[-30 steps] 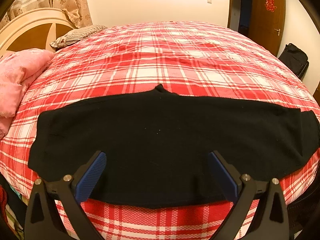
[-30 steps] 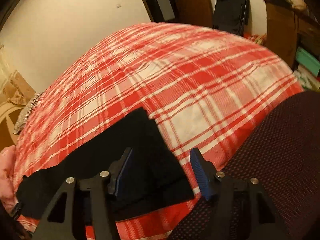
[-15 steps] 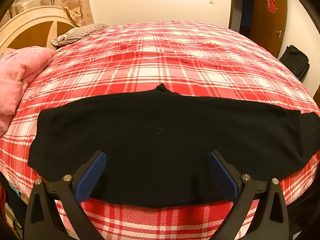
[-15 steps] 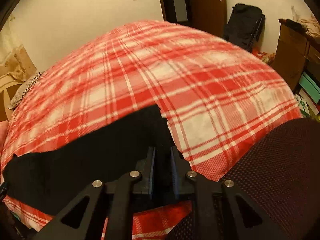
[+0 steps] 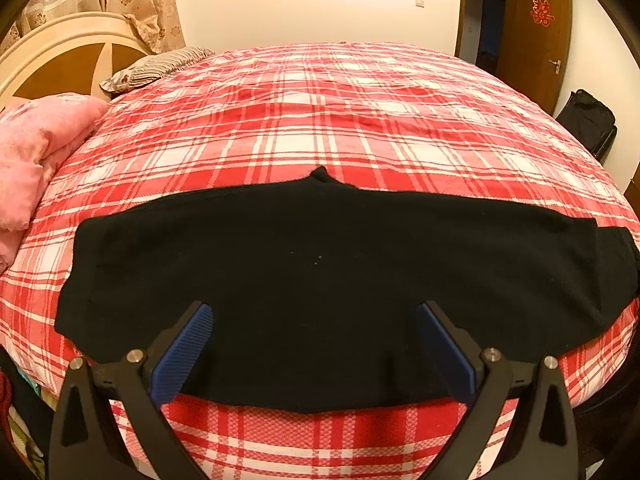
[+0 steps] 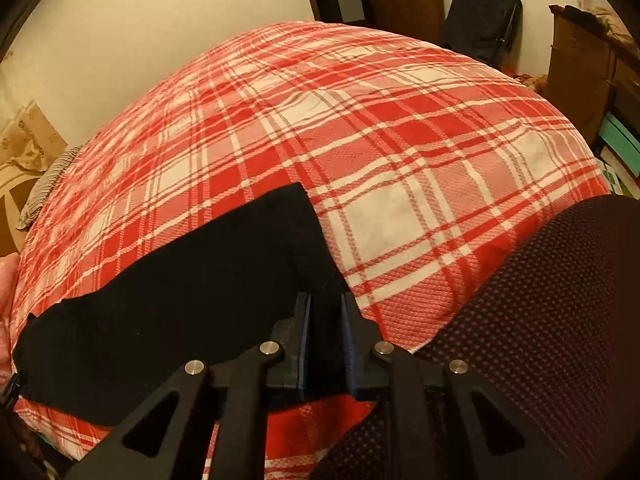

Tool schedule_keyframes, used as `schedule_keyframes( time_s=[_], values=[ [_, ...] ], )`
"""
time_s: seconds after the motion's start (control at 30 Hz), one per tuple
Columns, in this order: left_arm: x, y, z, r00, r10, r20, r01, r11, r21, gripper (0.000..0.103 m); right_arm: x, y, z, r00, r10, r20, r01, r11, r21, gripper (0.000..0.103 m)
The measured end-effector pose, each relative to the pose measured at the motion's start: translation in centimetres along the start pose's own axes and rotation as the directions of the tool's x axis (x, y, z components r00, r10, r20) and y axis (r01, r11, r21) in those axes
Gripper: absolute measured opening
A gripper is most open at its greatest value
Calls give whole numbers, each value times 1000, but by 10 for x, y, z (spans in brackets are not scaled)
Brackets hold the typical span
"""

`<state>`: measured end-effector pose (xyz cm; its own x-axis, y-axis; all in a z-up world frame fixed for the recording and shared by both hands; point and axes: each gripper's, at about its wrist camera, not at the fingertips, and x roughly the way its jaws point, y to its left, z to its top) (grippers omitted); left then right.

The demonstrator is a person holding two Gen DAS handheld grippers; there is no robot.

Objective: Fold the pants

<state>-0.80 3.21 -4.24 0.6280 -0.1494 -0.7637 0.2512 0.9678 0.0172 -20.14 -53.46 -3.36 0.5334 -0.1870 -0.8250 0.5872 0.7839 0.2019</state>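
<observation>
a: your right gripper [image 6: 325, 320] is nearly closed on the pants [image 5: 312, 280] hem end; left gripper [image 5: 314, 336] gapes wide, holding nothing.
b: risk?
a: a thin pinch may take only one layer; the cloth would slip on the lift.
b: lay?
a: flat on the bed [image 5: 320, 120], near edge, long axis left-right, hems to your right.

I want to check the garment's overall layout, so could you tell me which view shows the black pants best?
The left wrist view: the black pants lie across the plaid bed, nearly whole. The right wrist view shows mainly one end, where the right gripper has closed.
</observation>
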Motion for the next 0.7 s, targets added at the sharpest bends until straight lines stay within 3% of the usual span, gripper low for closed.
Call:
schedule_keyframes(
  time_s=[0.4, 0.57, 0.67, 0.7],
  values=[
    [-1, -4, 0, 1000, -8, 1, 8, 1000, 11, 103, -33, 21, 17, 999, -17, 30, 19, 998, -66, 15],
    [0, 1, 1, 1000, -13, 3, 13, 1000, -10, 103, -40, 15, 10, 999, -50, -15, 49, 997, -62, 15],
    [0, 0, 2, 1000, -16, 5, 16, 1000, -5, 103, -19, 0, -4, 993, -93, -75, 91, 995, -37, 15],
    [0, -1, 2, 1000, -15, 7, 15, 1000, 0, 103, -6, -6, -11, 987, -115, -114, 113, 993, -26, 10]
  ],
)
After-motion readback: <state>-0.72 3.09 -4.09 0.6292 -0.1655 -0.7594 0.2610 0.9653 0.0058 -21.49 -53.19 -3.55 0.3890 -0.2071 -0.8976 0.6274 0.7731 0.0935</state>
